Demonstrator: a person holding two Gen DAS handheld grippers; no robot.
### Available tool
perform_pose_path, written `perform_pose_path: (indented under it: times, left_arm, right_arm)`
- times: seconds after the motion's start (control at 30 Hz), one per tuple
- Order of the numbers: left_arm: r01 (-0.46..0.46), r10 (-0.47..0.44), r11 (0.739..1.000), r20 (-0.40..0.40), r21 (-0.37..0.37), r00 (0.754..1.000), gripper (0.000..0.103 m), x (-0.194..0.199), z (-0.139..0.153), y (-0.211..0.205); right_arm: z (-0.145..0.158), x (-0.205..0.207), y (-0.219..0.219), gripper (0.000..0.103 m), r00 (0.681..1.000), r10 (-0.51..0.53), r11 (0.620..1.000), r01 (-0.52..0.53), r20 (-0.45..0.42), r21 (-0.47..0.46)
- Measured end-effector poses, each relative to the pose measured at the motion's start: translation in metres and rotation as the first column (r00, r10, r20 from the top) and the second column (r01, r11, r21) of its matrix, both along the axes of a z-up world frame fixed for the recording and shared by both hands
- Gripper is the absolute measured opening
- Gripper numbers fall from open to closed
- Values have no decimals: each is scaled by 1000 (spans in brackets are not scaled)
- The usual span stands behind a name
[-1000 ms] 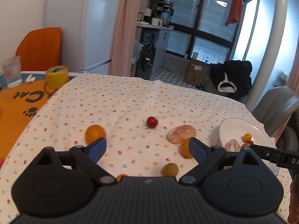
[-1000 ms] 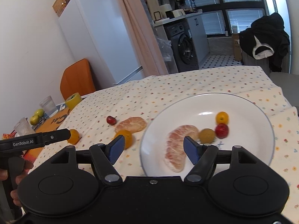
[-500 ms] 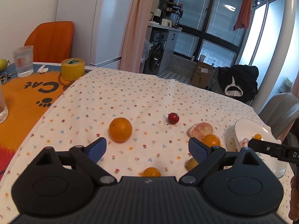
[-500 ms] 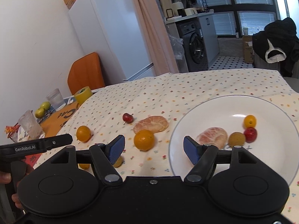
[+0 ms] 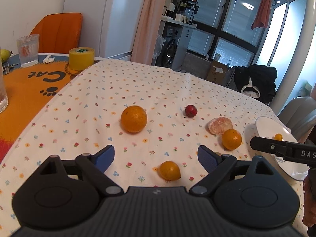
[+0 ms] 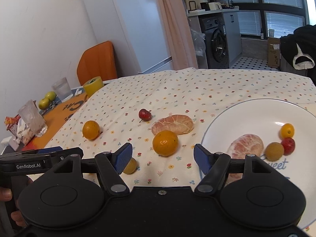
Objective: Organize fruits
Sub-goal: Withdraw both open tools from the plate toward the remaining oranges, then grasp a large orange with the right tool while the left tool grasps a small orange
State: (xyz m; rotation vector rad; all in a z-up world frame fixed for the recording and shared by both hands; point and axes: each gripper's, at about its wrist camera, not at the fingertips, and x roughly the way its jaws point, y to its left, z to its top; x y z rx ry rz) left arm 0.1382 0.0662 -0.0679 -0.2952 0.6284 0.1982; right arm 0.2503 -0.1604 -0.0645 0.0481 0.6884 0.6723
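left gripper spread, empty | right gripper spread, empty | plate: 4 fruits

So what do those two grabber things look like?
Both are matte black plastic. The left gripper and the right gripper each have two rounded bodies, silver pivot screws and blue ribbed pads on the fingertips. Seen from the side, one reads "GenRobot.AI" in white and the other shows the letters "DAS". No cables show.
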Motion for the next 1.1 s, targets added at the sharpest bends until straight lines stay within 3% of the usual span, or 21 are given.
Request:
perform_pose_path:
  times: [0.23, 0.43, 0.53, 0.6, 0.73, 0.87, 1.1]
  left_arm:
    - [24, -24, 1000, -17, -4, 1000, 84, 8, -9, -2]
    - [54, -54, 998, -46, -19, 997, 65, 16, -18, -7]
    - [60, -60, 998, -48, -14, 997, 60, 18, -22, -9]
    - [70, -70, 998, -48, -6, 996, 52, 19, -22, -10]
    - [73, -74, 997, -50, -25, 996, 24, 20, -22, -6]
    - [65, -66, 997, -49, -36, 997, 23, 20, -21, -2]
    - [52, -54, 998, -33, -40, 998, 23, 15, -16, 1]
  right_arm:
    - [-6, 9, 12, 64, 1000, 19, 1000, -19, -8, -15]
    - [-13, 20, 23, 60, 999, 28, 999, -28, -17, -38]
    - [-16, 26, 28, 57, 999, 33, 998, -34, -21, -57]
    - [-17, 27, 33, 57, 999, 36, 996, -36, -5, -79]
    - [-22, 30, 41, 51, 999, 50, 994, -50, -6, -99]
    - [-24, 30, 47, 37, 998, 62, 989, -61, 8, -136]
    - [-21, 26, 40, 35, 998, 61, 992, -60, 8, -109]
